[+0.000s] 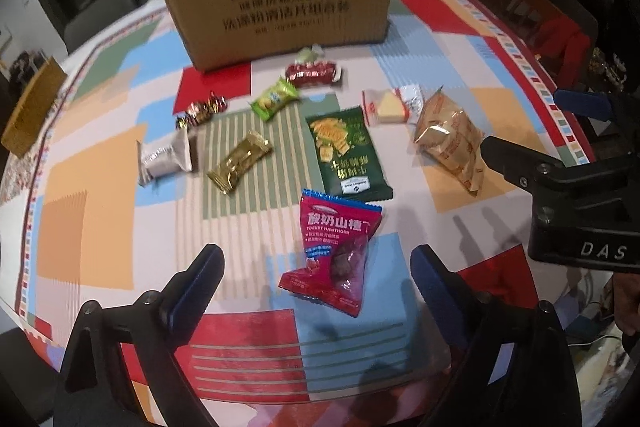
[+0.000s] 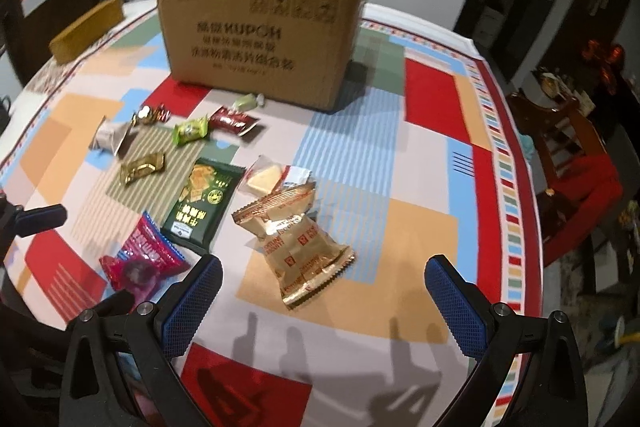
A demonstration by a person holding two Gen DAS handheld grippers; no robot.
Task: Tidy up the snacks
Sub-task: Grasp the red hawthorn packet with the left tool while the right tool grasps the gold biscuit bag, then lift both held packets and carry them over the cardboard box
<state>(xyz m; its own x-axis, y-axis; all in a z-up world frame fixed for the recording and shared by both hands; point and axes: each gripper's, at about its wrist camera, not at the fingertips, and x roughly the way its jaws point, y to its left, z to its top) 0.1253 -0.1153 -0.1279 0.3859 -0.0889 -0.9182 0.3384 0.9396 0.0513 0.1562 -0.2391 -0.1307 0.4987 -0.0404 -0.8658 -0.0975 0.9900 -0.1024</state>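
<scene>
Pink hawthorn packet (image 1: 335, 255) between open left hand-held gripper (image 1: 316, 277) fingers, untouched

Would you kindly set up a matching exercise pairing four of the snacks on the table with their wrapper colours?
Snacks:
1. yogurt hawthorn packet
2. cracker packet
3. slim bar
4. small sweet nearest the cardboard box

Colours:
A. gold
B. light green
C. pink-red with blue edge
D. dark green

Pairs: 1-C, 2-D, 3-A, 4-B
</scene>
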